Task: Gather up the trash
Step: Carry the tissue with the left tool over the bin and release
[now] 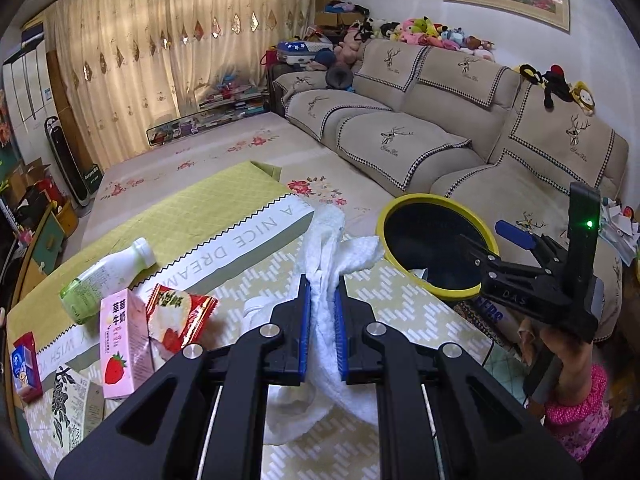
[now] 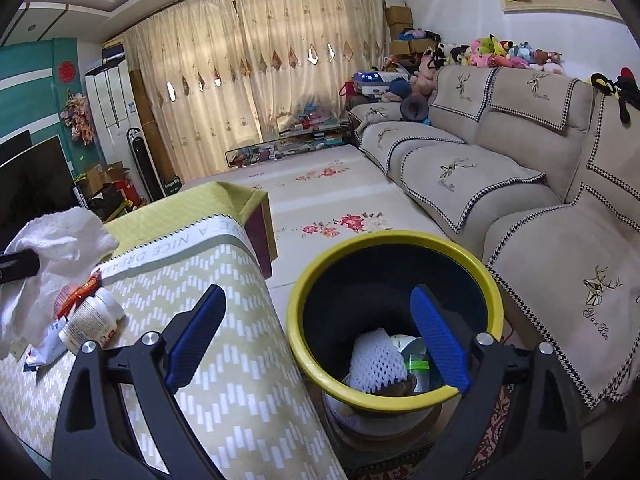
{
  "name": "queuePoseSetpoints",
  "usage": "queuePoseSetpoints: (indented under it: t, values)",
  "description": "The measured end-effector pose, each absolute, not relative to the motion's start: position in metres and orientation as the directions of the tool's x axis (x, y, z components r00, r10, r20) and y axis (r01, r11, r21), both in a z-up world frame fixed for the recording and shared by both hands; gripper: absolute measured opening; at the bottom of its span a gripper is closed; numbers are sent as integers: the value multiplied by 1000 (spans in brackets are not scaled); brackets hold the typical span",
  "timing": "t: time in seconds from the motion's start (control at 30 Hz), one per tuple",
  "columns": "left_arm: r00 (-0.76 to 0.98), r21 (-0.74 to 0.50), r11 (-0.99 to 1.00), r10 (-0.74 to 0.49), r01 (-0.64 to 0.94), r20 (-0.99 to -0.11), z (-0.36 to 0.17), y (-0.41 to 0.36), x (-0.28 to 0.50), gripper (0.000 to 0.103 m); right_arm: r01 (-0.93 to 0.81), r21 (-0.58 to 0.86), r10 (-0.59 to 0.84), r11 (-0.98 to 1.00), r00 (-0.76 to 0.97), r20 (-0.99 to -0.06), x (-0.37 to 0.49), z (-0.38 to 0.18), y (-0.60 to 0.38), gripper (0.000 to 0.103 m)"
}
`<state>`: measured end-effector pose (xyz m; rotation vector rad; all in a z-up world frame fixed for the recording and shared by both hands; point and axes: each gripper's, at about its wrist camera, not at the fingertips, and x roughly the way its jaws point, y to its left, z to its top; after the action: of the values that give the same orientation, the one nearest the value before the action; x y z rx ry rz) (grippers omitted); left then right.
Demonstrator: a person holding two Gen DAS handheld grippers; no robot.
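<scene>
Both grippers are mid-collection — left gripper (image 1: 322,320) clamped on a white tissue wad (image 1: 326,240), right gripper (image 2: 316,336) spread wide over the yellow-rimmed bin (image 2: 394,240) — next, carry it across and release.

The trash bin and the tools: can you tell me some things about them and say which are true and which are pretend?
1. The left tool is squeezing a white cloth. True.
2. The right tool is holding a bottle. False: it is open and holds nothing.
3. The bin has a yellow rim. True.
4. The bin is empty. False: white foam netting and other trash lie inside.
5. A pink strawberry carton sits on the table. True.
</scene>
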<state>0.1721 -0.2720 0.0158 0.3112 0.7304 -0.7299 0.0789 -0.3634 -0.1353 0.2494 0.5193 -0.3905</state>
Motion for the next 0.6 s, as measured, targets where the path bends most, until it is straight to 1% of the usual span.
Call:
queuePoseSetpoints:
  t: [0.13, 0.33, 0.6]
  values:
    - [500, 15, 702, -493, 712, -712, 10, -288, 173, 11, 454, 133, -331, 881, 792, -513, 71, -132, -377, 89]
    - [447, 7, 638, -532, 770, -719, 8, -334, 173, 11, 537, 138, -412, 832, 765, -495, 38, -119, -413, 89]
    - [327, -19, 517, -569, 856, -755, -8, -436, 174, 11, 623, 131, -488, 771, 710, -507, -9, -121, -448, 89]
